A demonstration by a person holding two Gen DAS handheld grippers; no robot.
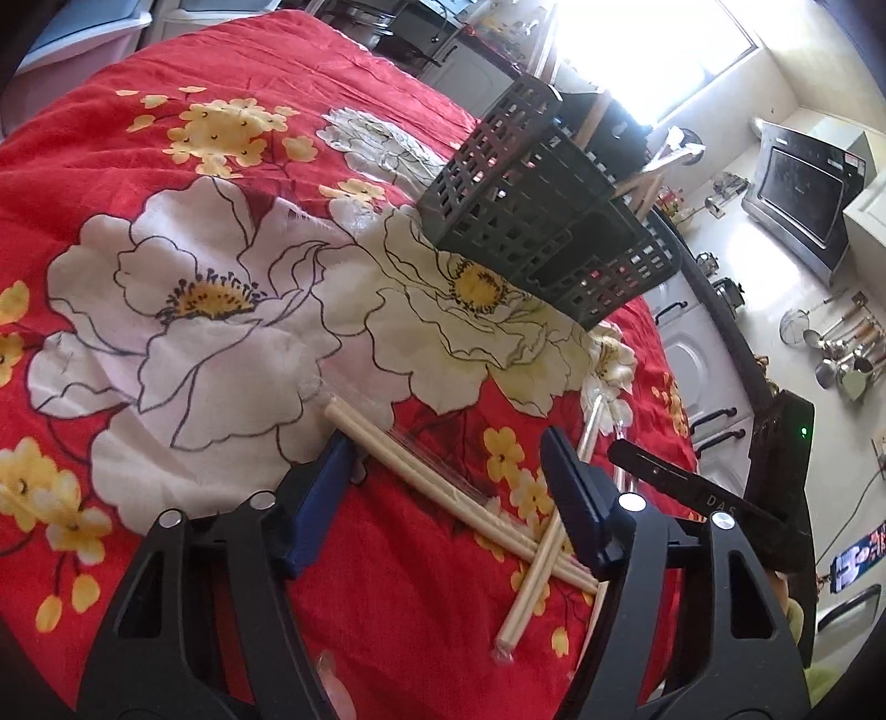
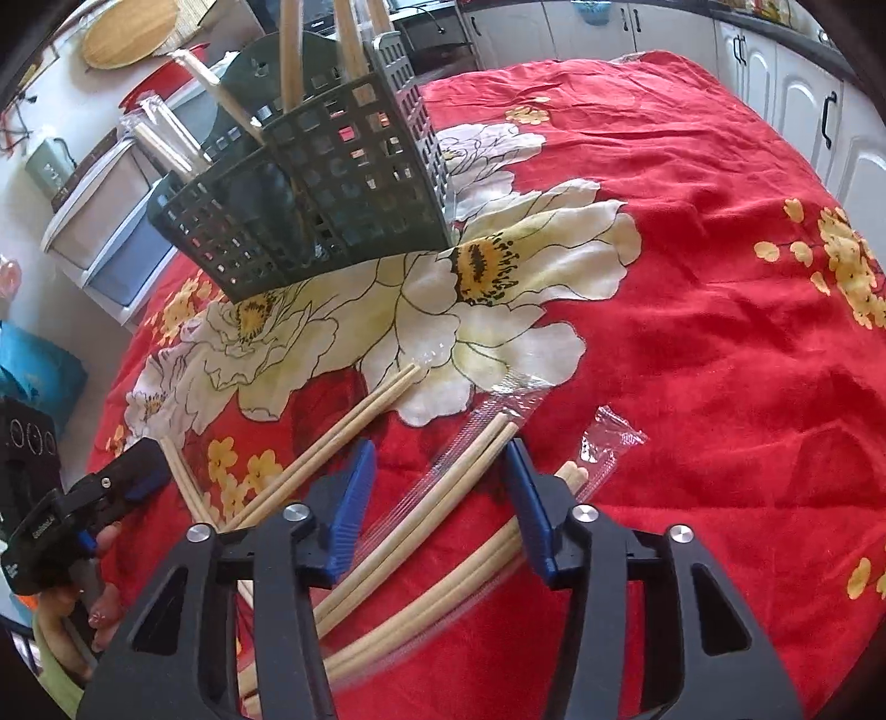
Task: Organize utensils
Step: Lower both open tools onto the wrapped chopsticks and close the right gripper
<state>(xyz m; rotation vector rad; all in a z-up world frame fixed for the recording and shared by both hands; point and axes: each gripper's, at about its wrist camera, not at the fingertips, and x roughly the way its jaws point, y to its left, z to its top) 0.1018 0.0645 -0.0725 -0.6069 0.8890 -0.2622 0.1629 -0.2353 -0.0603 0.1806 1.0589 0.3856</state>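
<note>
- Chopsticks, several wrapped pairs, lie loose on the red floral cloth [image 2: 692, 232] over the desk, toward the near edge on my side.
- One pair in clear wrap [image 2: 443, 487] runs lengthwise between my right tongs [image 2: 437, 493]; blue pads spread wide, nothing clamped, neither pad touching the sticks that I can see.
- A second pair [image 2: 343, 432] lies just left of the right tongs' left pad, angled toward the basket. More sticks [image 2: 443, 592] pass under the right tongs closer to me.
- An empty-looking torn wrapper [image 2: 609, 443] sits just right of the right tongs.
- In the left wrist view, a pair [image 1: 421, 471] lies diagonally across the gap of my left tongs [image 1: 448, 487]; pads well apart, gripping nothing. A further pair [image 1: 531, 581] crosses it near the right pad.
- Dark green slotted utensil basket [image 2: 332, 183] stands farther in on the desk, on the big white flower print, well apart from both tongs. Several chopsticks [image 2: 290, 50] stand upright inside it.
- Beyond the desk's far edge: white cabinets [image 2: 797, 94]; in the left view, hanging ladles [image 1: 841, 354] on the wall.
</note>
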